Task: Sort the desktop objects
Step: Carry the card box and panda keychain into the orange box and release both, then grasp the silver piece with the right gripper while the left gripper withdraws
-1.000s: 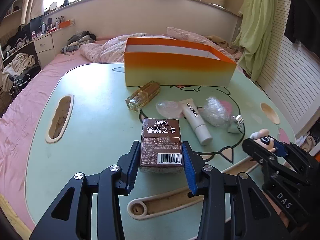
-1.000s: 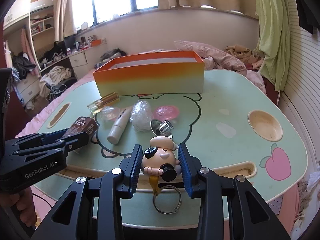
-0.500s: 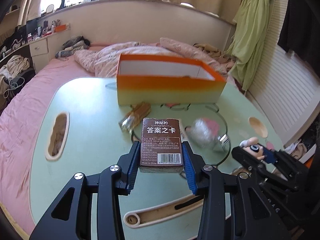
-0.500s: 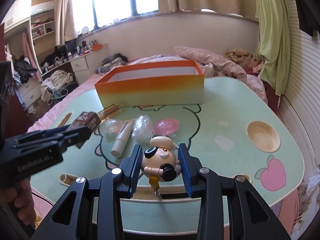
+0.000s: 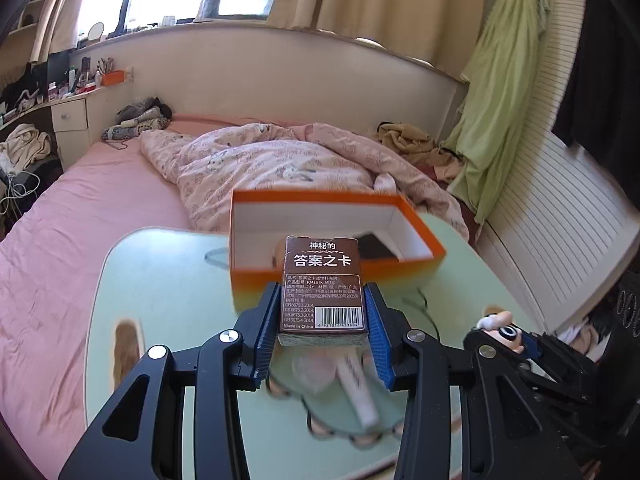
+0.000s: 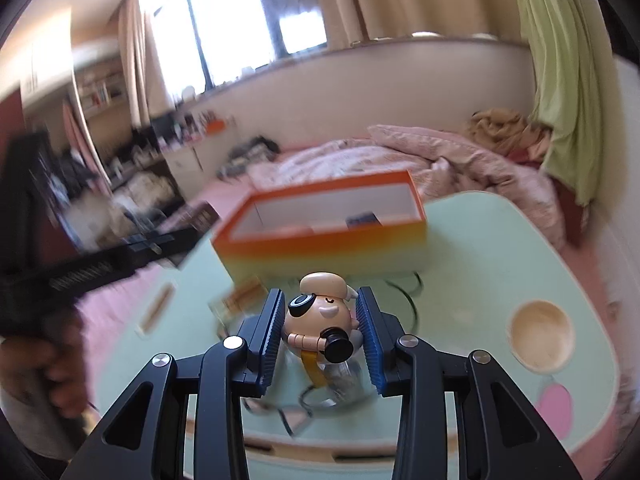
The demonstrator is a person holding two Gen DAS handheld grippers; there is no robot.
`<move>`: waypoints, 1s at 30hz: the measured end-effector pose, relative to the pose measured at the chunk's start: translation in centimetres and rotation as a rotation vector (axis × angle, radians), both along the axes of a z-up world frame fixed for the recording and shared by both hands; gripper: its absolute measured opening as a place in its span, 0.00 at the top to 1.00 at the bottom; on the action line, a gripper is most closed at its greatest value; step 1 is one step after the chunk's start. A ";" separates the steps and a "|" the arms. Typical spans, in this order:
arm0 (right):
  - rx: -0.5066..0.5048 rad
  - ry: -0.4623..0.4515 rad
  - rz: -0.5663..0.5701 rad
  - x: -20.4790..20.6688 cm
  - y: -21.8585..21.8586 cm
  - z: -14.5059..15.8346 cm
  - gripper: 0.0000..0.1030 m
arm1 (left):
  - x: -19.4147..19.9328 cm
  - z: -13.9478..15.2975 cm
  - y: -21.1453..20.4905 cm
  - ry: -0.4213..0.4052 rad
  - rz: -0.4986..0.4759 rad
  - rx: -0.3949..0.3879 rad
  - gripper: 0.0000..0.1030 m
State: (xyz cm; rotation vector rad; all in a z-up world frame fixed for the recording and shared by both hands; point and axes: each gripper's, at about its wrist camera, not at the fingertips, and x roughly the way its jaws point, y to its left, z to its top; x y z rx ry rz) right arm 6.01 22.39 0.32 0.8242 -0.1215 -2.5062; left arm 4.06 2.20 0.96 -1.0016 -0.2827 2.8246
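The left claw (image 5: 322,320) was clenched on a brown card box (image 5: 323,292), its blue pads (image 5: 267,328) pressing the box's two long sides, barcode face up, and the box was held in the air above the pale green worktop (image 5: 160,300), in line with the near wall of the orange box (image 5: 332,236). The right claw (image 6: 322,332) was clenched on a small cartoon figure keychain (image 6: 320,316), gripped at the head, with a yellow strap hanging below it; a ring beneath was too blurred to make out. The orange box stood open toward the far edge of the worktop, next to the bed (image 5: 80,200), and held a dark object (image 5: 374,248) near its right end. Below the left claw, a white tube (image 5: 358,392) lay on the worktop near its front edge, beside other items blurred beyond telling. In the right wrist view, a round recess (image 6: 540,334) showed near the worktop's right edge, and the person's hand (image 6: 48,376) gripped the left tool's handle at the picture's left.
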 end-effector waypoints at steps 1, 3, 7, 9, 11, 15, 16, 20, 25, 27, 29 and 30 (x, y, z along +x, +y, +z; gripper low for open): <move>-0.022 -0.006 0.002 -0.9 0.1 0.5 0.66 | -1.1 0.3 0.0 -0.001 -0.007 -0.002 0.59; -0.046 -0.020 0.018 -3.3 -0.1 1.3 0.66 | -3.3 0.8 0.3 -0.013 -0.029 -0.002 0.59; -0.099 -0.084 0.072 -8.4 -0.8 2.6 0.66 | -7.7 0.7 0.7 -0.079 -0.068 0.003 0.59; -0.112 -0.110 0.079 -11.2 -1.3 2.9 0.66 | -10.1 0.2 0.8 -0.120 -0.083 0.012 0.59; -0.096 -0.155 0.086 -14.2 -2.3 2.6 0.66 | -12.2 -0.8 0.7 -0.167 -0.086 0.032 0.59; -0.059 -0.255 0.078 -18.8 -3.8 0.3 0.66 | -15.2 -3.1 0.3 -0.249 -0.062 0.048 0.59; -0.059 -0.277 0.078 -19.7 -4.0 -0.4 0.66 | -15.6 -3.6 0.2 -0.261 -0.054 0.046 0.59; -0.038 -0.340 0.085 -21.7 -4.8 -2.5 0.66 | -16.8 -5.2 -0.2 -0.307 -0.022 0.047 0.59; -0.099 -0.373 0.098 -22.8 -4.8 -2.8 0.60 | -17.2 -6.0 -0.9 -0.326 0.012 0.054 0.56; -0.119 -0.359 0.088 -22.8 -4.5 -2.4 0.56 | -17.0 -5.7 -0.9 -0.316 0.018 0.046 0.51; -0.128 -0.346 0.075 -22.5 -4.1 -1.9 0.56 | -16.7 -5.4 -0.9 -0.311 0.021 0.035 0.51; -0.129 -0.336 0.073 -22.0 -3.7 -1.6 0.56 | -16.5 -5.2 -1.0 -0.307 0.027 0.036 0.51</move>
